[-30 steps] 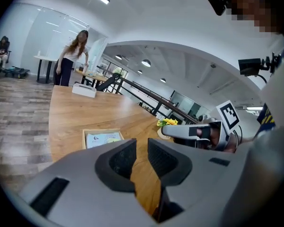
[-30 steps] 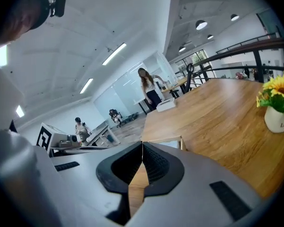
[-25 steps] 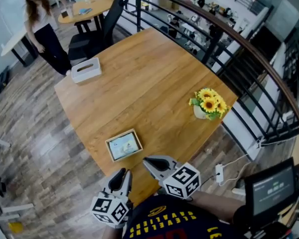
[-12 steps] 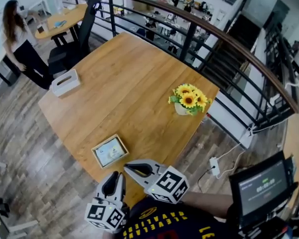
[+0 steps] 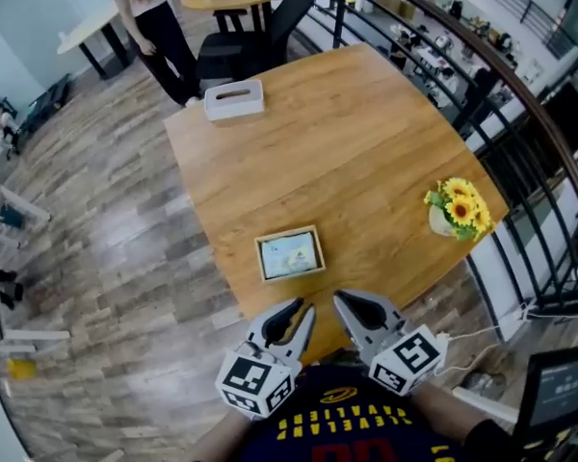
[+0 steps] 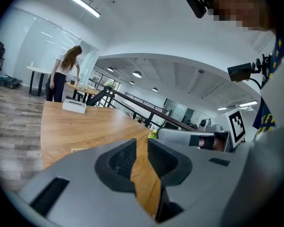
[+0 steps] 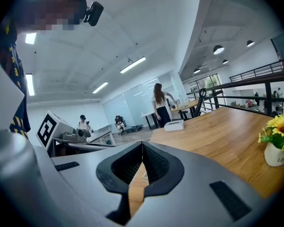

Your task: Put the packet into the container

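A flat rectangular packet (image 5: 289, 254) with a wood-coloured rim and a pale face lies near the table's near edge. A white box-like container (image 5: 233, 99) with a slot on top stands at the far edge, also visible in the left gripper view (image 6: 74, 106) and the right gripper view (image 7: 174, 125). Both grippers hover side by side just off the near edge, short of the packet. My left gripper (image 5: 303, 309) (image 6: 142, 140) shows a narrow slit between its tips, holding nothing. My right gripper (image 5: 339, 299) (image 7: 142, 144) has its tips touching, with nothing in them.
The wooden table (image 5: 366, 133) carries a pot of sunflowers (image 5: 456, 210) (image 7: 278, 141) at its right edge. A dark railing (image 5: 520, 94) curves behind it. A person (image 5: 154, 8) stands beyond the far edge beside an office chair (image 5: 260, 41) and a round table.
The head view has swung, so the table now sits more squarely ahead. Both grippers have risen a little and stand closer together under the packet. Their jaws look unchanged.
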`<state>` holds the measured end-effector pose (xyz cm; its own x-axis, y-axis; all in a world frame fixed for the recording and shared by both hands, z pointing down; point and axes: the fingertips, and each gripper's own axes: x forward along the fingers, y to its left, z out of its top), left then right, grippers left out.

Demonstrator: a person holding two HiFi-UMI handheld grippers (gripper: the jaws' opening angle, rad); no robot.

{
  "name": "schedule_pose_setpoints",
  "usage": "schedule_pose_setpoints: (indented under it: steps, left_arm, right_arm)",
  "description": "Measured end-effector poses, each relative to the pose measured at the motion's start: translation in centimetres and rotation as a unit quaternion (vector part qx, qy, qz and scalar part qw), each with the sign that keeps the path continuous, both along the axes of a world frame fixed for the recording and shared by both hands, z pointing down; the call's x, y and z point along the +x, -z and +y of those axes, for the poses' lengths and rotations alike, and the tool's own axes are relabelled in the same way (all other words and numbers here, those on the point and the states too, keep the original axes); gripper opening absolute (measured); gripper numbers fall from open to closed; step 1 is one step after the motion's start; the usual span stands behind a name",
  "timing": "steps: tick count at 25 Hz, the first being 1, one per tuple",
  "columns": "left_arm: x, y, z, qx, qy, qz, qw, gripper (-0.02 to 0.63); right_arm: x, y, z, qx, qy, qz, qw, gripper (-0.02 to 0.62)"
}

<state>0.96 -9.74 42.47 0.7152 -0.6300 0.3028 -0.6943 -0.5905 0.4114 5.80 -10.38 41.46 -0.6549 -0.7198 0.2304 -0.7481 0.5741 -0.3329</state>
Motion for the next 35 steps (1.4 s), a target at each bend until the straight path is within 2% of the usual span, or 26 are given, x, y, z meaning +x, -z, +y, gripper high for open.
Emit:
schedule_pose_setpoints:
  steps: [8,18,35]
  left_arm:
    - [-1.3,-0.1,0.1,0.013,0.022,-0.005,0.9997,0.075]
    - [-0.5,-1.0,0.1,0.007,0.009,-0.009,0.9999,0.075]
    - [-0.1,-0.8,-0.1,0.013,0.017,-0.015,0.9997,0.075]
  right_arm:
    - [-0.8,0.6,0.2,0.026,0.007,-0.018,0.999,0.011]
    - [-0.7,0.9,0.4,0.034,0.01,-0.017,0.999,0.011]
    - [-0.4,0.8,0.6,0.04,0.019,-0.018,0.999,0.01]
